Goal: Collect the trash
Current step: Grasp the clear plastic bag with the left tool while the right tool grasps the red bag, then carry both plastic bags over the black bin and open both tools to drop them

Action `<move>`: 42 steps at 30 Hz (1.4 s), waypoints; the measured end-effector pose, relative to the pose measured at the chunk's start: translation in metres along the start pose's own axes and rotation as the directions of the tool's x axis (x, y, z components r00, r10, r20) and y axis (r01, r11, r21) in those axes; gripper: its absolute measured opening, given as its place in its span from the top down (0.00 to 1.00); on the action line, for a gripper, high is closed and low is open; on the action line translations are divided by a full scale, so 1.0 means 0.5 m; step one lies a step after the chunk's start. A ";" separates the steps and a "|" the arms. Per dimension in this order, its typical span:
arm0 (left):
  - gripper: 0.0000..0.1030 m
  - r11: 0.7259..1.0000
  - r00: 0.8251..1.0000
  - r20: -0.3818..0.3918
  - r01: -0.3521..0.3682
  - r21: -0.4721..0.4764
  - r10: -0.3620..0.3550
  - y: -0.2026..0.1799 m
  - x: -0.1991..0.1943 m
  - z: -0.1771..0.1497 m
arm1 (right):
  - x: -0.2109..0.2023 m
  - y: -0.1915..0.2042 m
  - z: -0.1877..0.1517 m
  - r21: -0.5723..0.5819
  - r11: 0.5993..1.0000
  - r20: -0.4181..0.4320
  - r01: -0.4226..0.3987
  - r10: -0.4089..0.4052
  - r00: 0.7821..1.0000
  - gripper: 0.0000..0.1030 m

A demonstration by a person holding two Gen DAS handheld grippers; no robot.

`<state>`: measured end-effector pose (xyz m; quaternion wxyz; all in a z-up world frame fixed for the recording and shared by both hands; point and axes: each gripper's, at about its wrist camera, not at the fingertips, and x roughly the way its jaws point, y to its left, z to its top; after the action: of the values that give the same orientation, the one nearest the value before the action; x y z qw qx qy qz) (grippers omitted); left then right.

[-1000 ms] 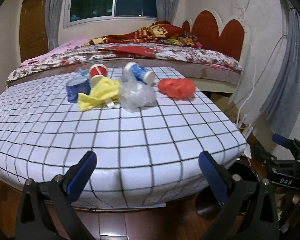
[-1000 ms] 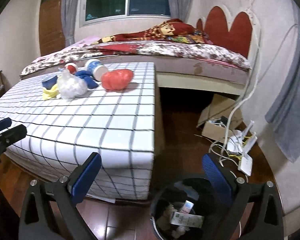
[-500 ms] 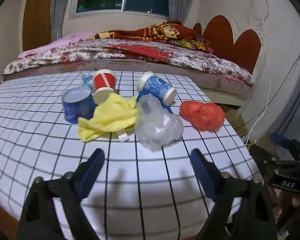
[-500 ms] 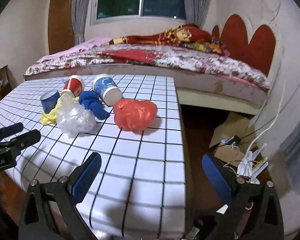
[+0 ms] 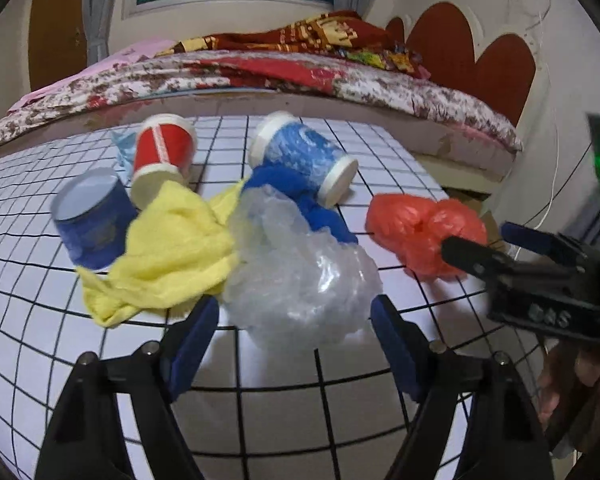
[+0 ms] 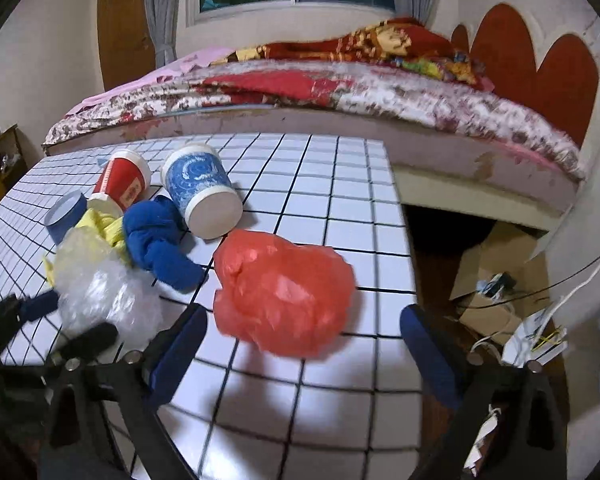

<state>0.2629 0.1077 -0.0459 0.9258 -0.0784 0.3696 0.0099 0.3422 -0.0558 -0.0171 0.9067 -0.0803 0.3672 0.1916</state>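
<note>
On checked table, 3 tipped empty cups

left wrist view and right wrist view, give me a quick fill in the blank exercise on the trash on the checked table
1. The left claw is lined up on the crumpled ____ plastic bag.
2. The right claw faces the crumpled ____ plastic bag.
3. The blue patterned paper cup lies on its ____ on the checked table.
4. Neither claw is holding ____.

Missing words: clear; red; side; anything
</note>
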 end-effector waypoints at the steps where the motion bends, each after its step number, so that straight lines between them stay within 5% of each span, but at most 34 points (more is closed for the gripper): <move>1: 0.23 1.000 1.000 -0.004 -0.001 0.003 0.001 -0.002 0.004 0.002 | 0.010 -0.002 0.002 0.009 1.000 -0.012 -0.002 0.002 1.000 0.22; 11: 0.55 1.000 0.999 -0.038 0.024 0.007 -0.024 -0.002 0.027 -0.003 | 0.031 0.001 -0.015 0.036 0.997 -0.048 -0.068 0.070 0.996 0.73; 27: 0.58 0.998 0.995 0.087 0.037 0.057 -0.042 -0.032 -0.094 -0.035 | -0.136 0.007 -0.075 0.010 0.997 0.087 -0.075 0.074 0.993 0.77; 42: 0.58 0.987 0.981 0.142 0.120 0.111 -0.135 -0.106 -0.202 -0.107 | -0.317 -0.026 -0.207 0.016 0.999 0.168 -0.031 0.028 0.985 0.77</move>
<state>0.1572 0.0513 -0.0076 0.9524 -0.0536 0.2934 -0.0625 0.1776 -0.1430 0.0194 0.9321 -0.0500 0.2925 0.2078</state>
